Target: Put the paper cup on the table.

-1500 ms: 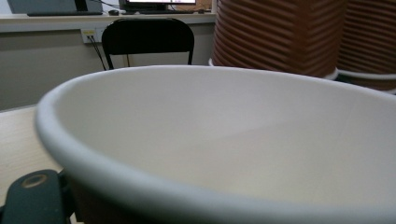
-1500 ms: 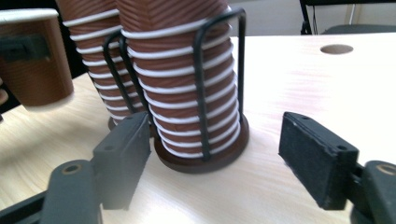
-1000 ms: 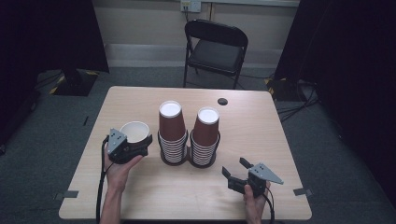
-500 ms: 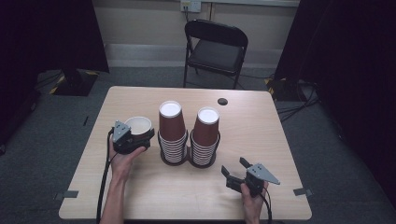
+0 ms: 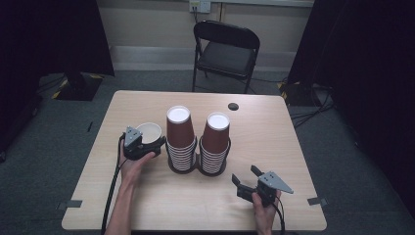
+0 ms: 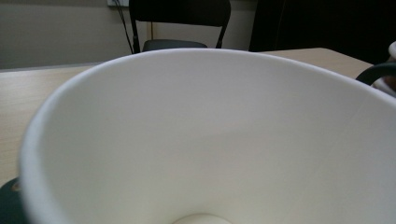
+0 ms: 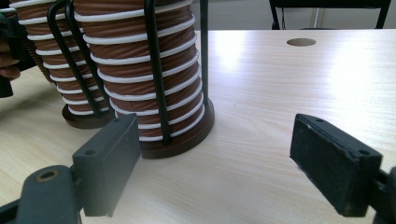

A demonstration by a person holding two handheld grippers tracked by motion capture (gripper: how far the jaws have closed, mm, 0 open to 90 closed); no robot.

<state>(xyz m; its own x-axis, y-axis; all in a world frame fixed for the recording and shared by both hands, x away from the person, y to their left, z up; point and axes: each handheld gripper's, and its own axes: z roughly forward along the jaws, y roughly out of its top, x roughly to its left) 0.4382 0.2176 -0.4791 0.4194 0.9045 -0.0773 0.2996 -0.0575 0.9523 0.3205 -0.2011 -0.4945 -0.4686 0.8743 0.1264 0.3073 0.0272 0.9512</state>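
Note:
A white-lined paper cup (image 5: 148, 131) stands mouth up beside the left of two brown cup stacks (image 5: 180, 139). My left gripper (image 5: 147, 143) is around it from the near side. Its jaws have just been opening a little, and the cup is still between them. In the left gripper view the cup's white inside (image 6: 201, 140) is very close, and the jaws are hidden. My right gripper (image 5: 245, 175) rests open near the table's front right, with nothing between its pads (image 7: 217, 163). It faces the right stack (image 5: 215, 144) in its wire holder (image 7: 154, 70).
The wooden table (image 5: 274, 142) has a dark round hole (image 5: 233, 106) at the back. A black folding chair (image 5: 225, 49) stands behind it. The second stack (image 7: 51, 65) shows at the left of the right gripper view, beside the left hand (image 7: 7, 60).
My left gripper has carried the cup to the right and slightly down, closer to the left stack. The right gripper has stayed where it was.

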